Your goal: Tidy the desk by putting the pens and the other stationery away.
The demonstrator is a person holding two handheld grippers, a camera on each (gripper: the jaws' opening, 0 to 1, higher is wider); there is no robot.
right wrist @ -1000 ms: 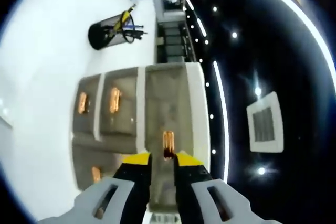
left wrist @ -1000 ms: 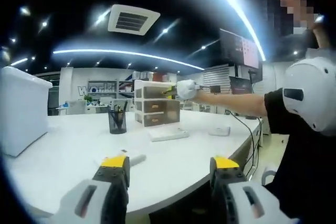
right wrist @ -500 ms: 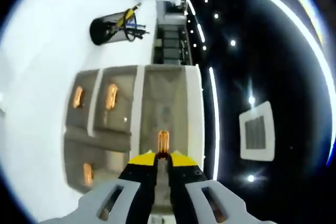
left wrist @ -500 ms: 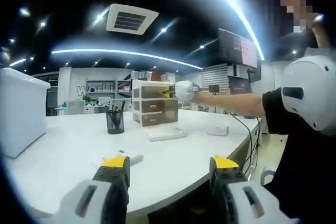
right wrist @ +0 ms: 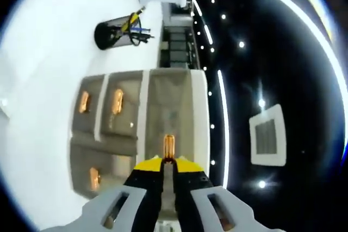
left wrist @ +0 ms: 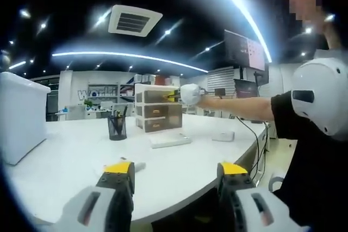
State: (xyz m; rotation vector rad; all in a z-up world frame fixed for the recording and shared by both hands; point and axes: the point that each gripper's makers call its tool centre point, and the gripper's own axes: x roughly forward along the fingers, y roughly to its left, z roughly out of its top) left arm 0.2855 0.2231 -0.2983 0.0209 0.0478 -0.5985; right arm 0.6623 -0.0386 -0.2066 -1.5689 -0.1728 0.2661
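Observation:
A white drawer unit (left wrist: pixel 157 111) with orange handles stands at the far side of the white desk (left wrist: pixel 70 156). My right gripper (left wrist: pixel 175 95) reaches its top drawer from the right. In the right gripper view, which is rolled sideways, my right gripper (right wrist: pixel 168 162) is shut on the top drawer's orange handle (right wrist: pixel 169 144). A black mesh pen holder (left wrist: pixel 116 127) with pens stands left of the unit, pen holder (right wrist: pixel 117 32). My left gripper (left wrist: pixel 176 169) hangs open over the desk's near edge, holding nothing. A small white pen-like item (left wrist: pixel 140 165) lies by its left jaw.
A big white box (left wrist: pixel 22 115) stands at the desk's left. A flat white item (left wrist: pixel 169 140) lies in front of the drawer unit, and a small white block (left wrist: pixel 223 136) to its right. The person's arm (left wrist: pixel 239 106) stretches across from the right.
My right gripper's jaws have narrowed from a wider gap and shut on the top drawer's handle. The left gripper view has drifted slightly; its gripper stays open.

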